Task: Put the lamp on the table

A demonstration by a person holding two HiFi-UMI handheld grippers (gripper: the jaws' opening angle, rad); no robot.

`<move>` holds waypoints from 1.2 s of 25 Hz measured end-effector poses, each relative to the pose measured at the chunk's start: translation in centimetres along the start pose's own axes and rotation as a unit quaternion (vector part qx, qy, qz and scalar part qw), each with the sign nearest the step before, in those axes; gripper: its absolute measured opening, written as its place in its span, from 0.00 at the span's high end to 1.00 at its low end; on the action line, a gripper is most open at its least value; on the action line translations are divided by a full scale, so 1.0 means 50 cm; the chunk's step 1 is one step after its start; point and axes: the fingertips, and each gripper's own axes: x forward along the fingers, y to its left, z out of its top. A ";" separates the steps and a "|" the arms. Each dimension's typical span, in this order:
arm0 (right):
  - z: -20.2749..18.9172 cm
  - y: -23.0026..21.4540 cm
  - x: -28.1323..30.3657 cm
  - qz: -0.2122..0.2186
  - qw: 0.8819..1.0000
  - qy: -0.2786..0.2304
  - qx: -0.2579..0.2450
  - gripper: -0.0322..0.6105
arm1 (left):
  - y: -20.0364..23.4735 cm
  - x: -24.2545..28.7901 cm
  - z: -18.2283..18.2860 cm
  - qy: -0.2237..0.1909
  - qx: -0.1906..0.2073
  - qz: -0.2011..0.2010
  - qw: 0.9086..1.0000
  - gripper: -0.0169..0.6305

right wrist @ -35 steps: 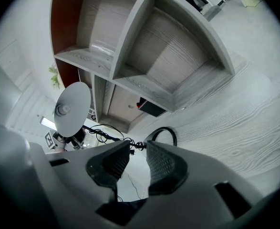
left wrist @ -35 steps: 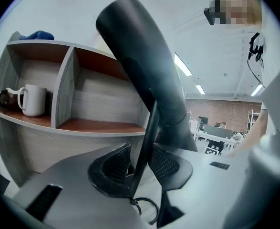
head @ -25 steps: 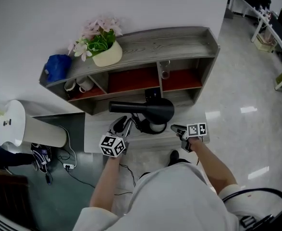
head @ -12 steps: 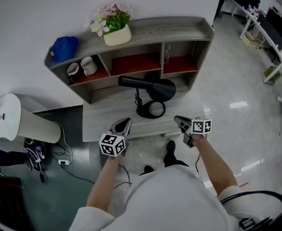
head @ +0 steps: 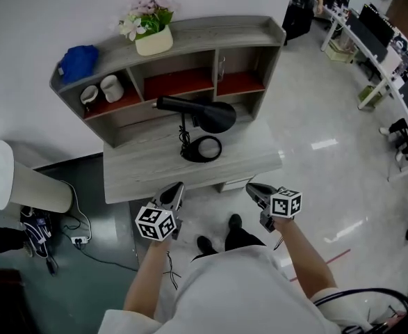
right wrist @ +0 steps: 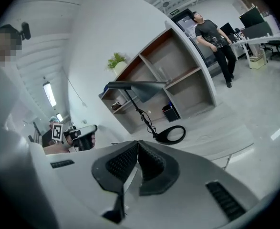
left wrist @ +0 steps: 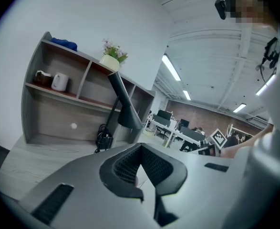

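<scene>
The black lamp (head: 198,124) stands on the grey wooden table (head: 141,169), its ring base (head: 201,148) flat on the top and its long head reaching left. Nothing holds it. My left gripper (head: 174,193) hangs just off the table's front edge, shut and empty. My right gripper (head: 254,188) is off the front right corner; its jaws have just been closing with nothing between them, and they now stand shut. In the left gripper view the lamp (left wrist: 123,106) stands well beyond the gripper (left wrist: 140,147). In the right gripper view the lamp base (right wrist: 171,134) lies far past the gripper (right wrist: 137,146).
Behind the table stands a grey shelf unit (head: 210,33) with a flower pot (head: 151,39), a blue cloth (head: 78,60) and mugs (head: 99,91). A white cylinder (head: 12,183) lies at the left. Office desks (head: 384,40) are at the far right, with a person (right wrist: 211,32) standing there.
Both grippers have drawn back from the lamp to beyond the table's front edge. The left jaws, open beside the lamp base a second ago, are now shut. The lamp stands alone.
</scene>
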 end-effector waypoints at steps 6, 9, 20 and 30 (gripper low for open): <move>-0.024 0.021 -0.031 0.026 1.000 0.016 -0.004 0.92 | -0.055 -0.008 -0.010 -0.008 -0.007 -0.007 1.000 0.96; 0.001 0.032 -0.045 0.044 0.999 0.014 -0.019 0.92 | -0.081 -0.002 -0.005 -0.021 -0.023 -0.006 1.000 0.96; 0.062 0.048 -0.030 0.072 0.996 0.008 -0.043 0.92 | -0.119 0.012 0.037 -0.035 -0.006 -0.019 0.999 0.96; 0.102 0.068 -0.008 0.078 0.996 -0.002 -0.053 0.92 | -0.110 0.016 0.072 -0.037 0.007 -0.026 0.999 0.96</move>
